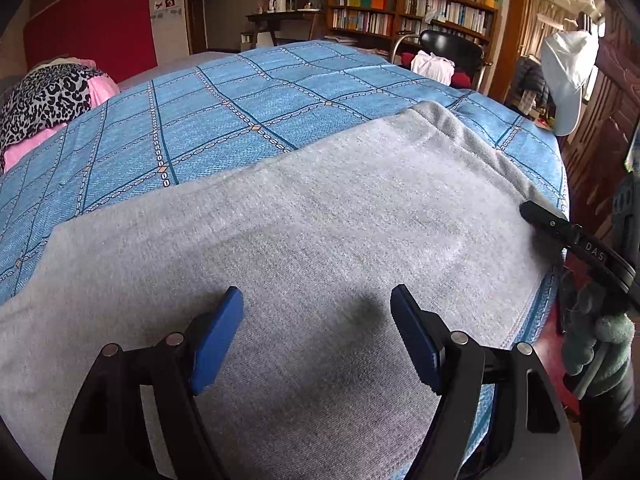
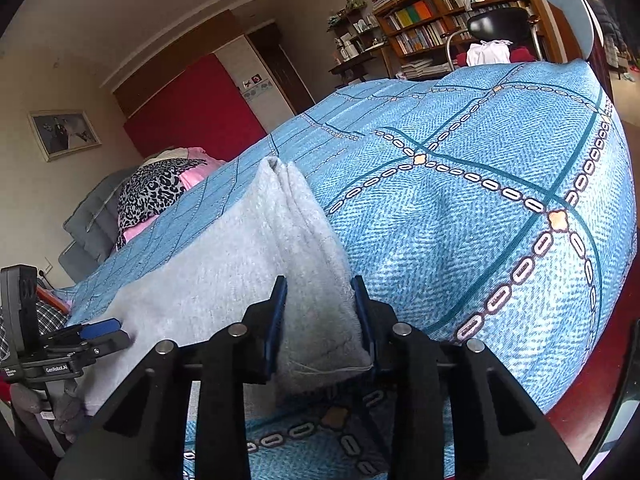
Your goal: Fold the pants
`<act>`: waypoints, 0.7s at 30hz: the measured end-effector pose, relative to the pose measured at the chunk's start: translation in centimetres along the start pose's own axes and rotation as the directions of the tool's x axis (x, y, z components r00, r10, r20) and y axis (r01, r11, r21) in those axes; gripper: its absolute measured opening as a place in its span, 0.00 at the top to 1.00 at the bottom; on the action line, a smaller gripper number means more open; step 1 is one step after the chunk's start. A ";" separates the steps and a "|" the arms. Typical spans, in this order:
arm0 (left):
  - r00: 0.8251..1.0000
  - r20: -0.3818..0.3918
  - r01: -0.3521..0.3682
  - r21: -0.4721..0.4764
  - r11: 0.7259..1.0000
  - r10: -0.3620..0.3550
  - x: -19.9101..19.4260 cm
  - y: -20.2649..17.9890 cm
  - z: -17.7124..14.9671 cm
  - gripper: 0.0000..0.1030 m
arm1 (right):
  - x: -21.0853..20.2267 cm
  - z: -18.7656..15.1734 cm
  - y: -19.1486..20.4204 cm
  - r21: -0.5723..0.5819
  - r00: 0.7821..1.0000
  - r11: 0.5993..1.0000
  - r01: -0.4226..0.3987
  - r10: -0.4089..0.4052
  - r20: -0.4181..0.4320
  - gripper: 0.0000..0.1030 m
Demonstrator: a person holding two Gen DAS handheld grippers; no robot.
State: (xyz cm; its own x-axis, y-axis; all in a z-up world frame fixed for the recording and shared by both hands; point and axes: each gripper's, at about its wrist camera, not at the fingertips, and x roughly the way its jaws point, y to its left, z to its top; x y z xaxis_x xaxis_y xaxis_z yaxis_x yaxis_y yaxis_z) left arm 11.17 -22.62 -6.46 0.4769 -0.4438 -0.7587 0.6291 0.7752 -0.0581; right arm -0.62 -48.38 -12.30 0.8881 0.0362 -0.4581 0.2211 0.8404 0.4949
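Note:
Grey pants (image 1: 300, 220) lie flat on a bed with a blue checked cover (image 1: 240, 100). My left gripper (image 1: 316, 320) hangs just over the near part of the cloth, open, with nothing between its blue pads. In the right wrist view my right gripper (image 2: 320, 312) is shut on the edge of the pants (image 2: 224, 264), and the fabric stands up in a thick folded ridge between its pads. The left gripper (image 2: 100, 330) shows at the far left of that view, beside the cloth. One black finger (image 1: 532, 212) of the right gripper rests at the pants' right edge.
A leopard-print and pink bundle (image 1: 48, 96) lies at the bed's far left. Beyond the bed stand a black chair with white cloth (image 1: 440, 60) and a bookshelf (image 1: 400, 12). The bed edge (image 1: 552, 200) drops off at the right. A gloved hand (image 1: 596, 344) holds the right gripper.

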 end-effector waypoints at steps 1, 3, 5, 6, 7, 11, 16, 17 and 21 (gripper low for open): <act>1.000 -0.003 0.017 -0.006 1.000 -0.017 0.0 0.0 0.2 0.27 | -0.2 0.3 0.0 0.001 1.000 1.000 -0.012 0.012 0.010 0.69; 0.999 -0.005 0.051 -0.019 0.998 -0.051 -0.2 -0.1 0.7 0.27 | -0.7 0.6 0.5 -0.008 0.999 0.999 -0.032 0.032 0.026 0.69; 0.997 -0.001 0.076 -0.030 0.997 -0.076 -0.3 -0.3 1.0 0.27 | -0.8 0.8 0.6 -0.011 0.999 0.999 -0.036 0.036 0.031 0.69; 0.997 0.003 0.082 -0.031 0.996 -0.082 -0.3 -0.5 1.2 0.27 | -0.7 0.7 0.5 -0.007 0.999 0.999 -0.037 0.037 0.031 0.68; 0.996 0.006 0.084 -0.029 0.996 -0.083 -0.4 -0.7 1.3 0.27 | -0.4 0.7 0.2 0.004 0.999 1.000 -0.031 0.031 0.029 0.66; 0.996 0.005 0.091 -0.023 0.996 -0.091 -0.3 -1.1 1.2 0.27 | 0.8 0.2 -1.3 0.074 0.999 0.996 -0.043 0.042 0.016 0.62; 0.993 -0.010 0.121 -0.043 0.992 -0.122 0.0 -0.9 1.3 0.27 | 0.2 0.2 0.0 0.053 0.999 0.998 -0.029 0.027 0.046 0.70; 0.990 -0.011 0.137 -0.056 0.989 -0.137 -0.1 -0.7 1.3 0.27 | -0.2 0.3 0.7 0.033 0.998 0.999 -0.026 0.024 0.060 0.71; 0.979 0.001 0.203 -0.109 0.973 -0.204 -0.5 0.1 1.7 0.27 | -1.6 1.0 5.1 -0.096 0.992 0.995 -0.007 0.019 0.126 0.74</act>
State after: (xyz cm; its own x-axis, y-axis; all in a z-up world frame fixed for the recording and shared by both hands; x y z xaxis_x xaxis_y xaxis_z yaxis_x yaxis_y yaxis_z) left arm 12.06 -23.14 -5.00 0.3389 -0.5933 -0.7302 0.6419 0.7132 -0.2816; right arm -0.48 -44.72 -8.33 0.9359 -0.0165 -0.3519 0.1755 0.8879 0.4252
